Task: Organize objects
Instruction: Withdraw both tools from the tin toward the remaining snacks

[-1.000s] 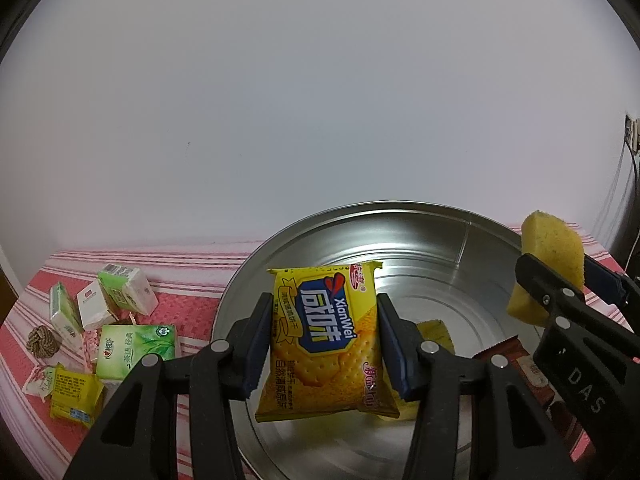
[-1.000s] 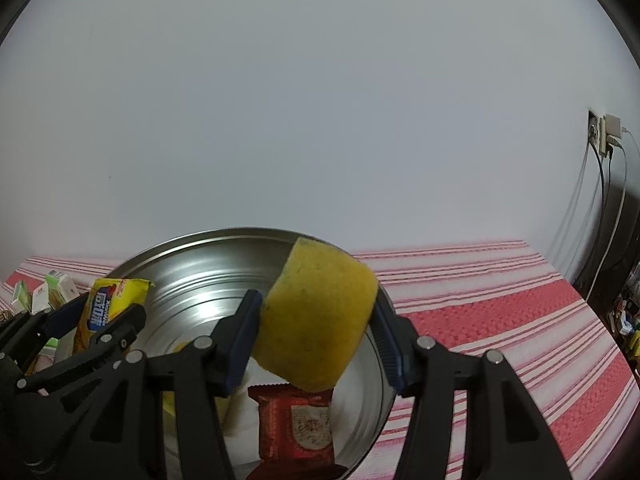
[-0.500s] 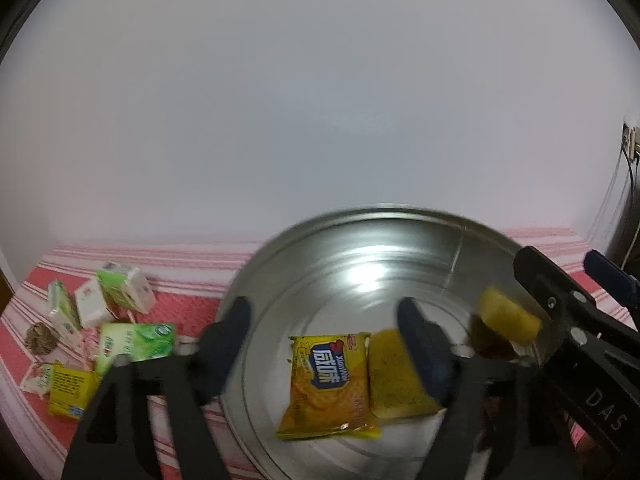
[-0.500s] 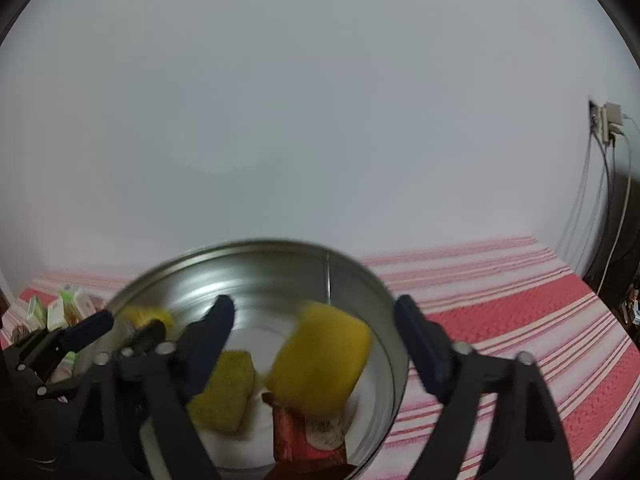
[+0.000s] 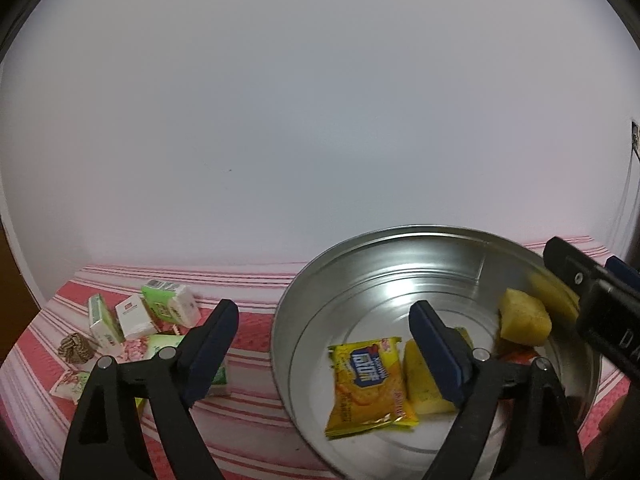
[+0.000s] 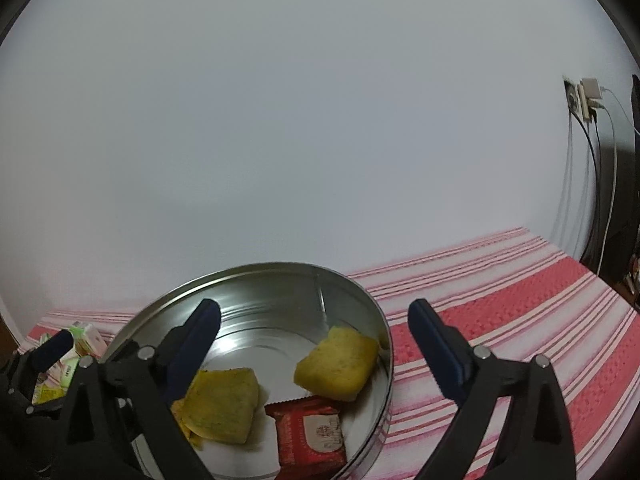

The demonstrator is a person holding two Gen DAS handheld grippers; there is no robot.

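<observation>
Both fisheye views show soft, dim indoor light and a dark vignette arc at the corners, heaviest at 11 and 1 o'clock. The wall (image 5: 312, 120) grades from pale grey to a pinkish cast near the striped cloth (image 6: 500, 304). A bright specular glare sits on the floor of the metal pan (image 5: 392, 304), with a second highlight in the right wrist view at 7 o'clock. Straight lines bow toward the rim. Motion blur smears the yellow sponge (image 5: 524, 316) and the right gripper (image 5: 592, 304) at 3 o'clock.
</observation>
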